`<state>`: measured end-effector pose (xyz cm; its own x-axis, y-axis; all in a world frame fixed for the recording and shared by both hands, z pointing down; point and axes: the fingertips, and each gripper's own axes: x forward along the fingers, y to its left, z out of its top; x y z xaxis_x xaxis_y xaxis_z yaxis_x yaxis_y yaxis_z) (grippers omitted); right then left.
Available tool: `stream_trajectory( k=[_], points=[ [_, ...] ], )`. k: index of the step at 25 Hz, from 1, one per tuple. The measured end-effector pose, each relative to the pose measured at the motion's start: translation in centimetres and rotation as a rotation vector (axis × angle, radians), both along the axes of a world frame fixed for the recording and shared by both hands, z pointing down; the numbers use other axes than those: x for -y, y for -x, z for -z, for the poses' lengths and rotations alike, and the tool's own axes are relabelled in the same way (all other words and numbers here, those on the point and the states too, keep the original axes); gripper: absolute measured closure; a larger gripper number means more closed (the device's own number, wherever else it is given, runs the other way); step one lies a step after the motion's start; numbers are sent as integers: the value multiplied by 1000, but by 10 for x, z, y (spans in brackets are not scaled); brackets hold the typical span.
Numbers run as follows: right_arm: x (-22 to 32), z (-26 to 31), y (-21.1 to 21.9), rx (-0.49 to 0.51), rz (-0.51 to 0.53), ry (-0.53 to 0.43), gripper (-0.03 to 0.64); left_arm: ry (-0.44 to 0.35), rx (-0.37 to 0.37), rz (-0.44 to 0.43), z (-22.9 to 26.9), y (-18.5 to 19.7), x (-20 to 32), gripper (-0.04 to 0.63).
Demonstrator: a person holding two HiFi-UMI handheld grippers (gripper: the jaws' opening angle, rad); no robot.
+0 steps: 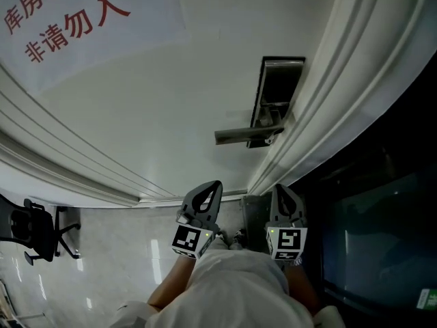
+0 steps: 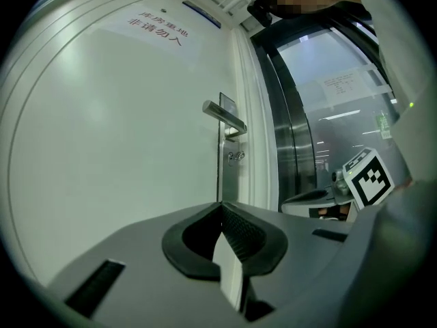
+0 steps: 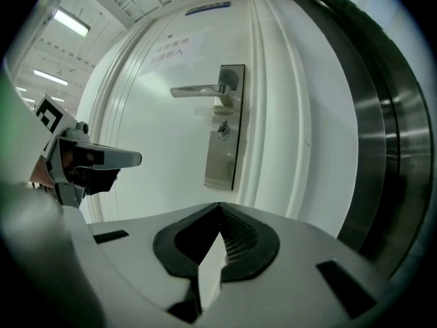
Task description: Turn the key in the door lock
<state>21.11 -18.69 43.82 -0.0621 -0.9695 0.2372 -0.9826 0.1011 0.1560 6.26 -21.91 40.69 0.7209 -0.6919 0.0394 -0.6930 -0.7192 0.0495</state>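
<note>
Both clenched, empty: your left gripper [image 1: 215,186], right gripper [image 1: 280,190] | key [image 3: 223,129] sits under handle [image 3: 196,90] | well ahead of both

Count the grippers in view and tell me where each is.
2. The left gripper sits below the door handle; the right gripper is beside it, nearer the door's edge. None appear hidden.

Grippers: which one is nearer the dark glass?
The right gripper, right beside the dark glass; the left gripper is further away, under the white door.
</note>
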Motion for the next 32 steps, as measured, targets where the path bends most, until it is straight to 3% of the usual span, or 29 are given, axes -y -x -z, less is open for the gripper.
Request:
stream_trajectory(
  k=[5, 11, 17, 21, 23, 28, 32],
  points=[
    [16, 26, 13, -271, 40, -22, 615, 0, 6, -27, 5, -1, 16, 589],
    [33, 54, 20, -608, 46, -37, 615, -52, 18, -95, 20, -10, 13, 589],
    [49, 77, 26, -815, 28, -62, 611, -72, 30, -115, 29, 1, 7, 589],
    [60, 84, 31, -972, 32, -61, 504, -75, 36, -121, 30, 9, 7, 589],
    [66, 85, 34, -1068, 45, -58, 488, -74, 35, -128, 29, 11, 6, 589],
    [79, 88, 32, -1275, 51, -62, 486, -88, 31, -157, 33, 8, 2, 589],
    [85, 98, 29, -1361, 29, -103, 486, -84, 27, -166, 31, 10, 1, 589]
  ],
)
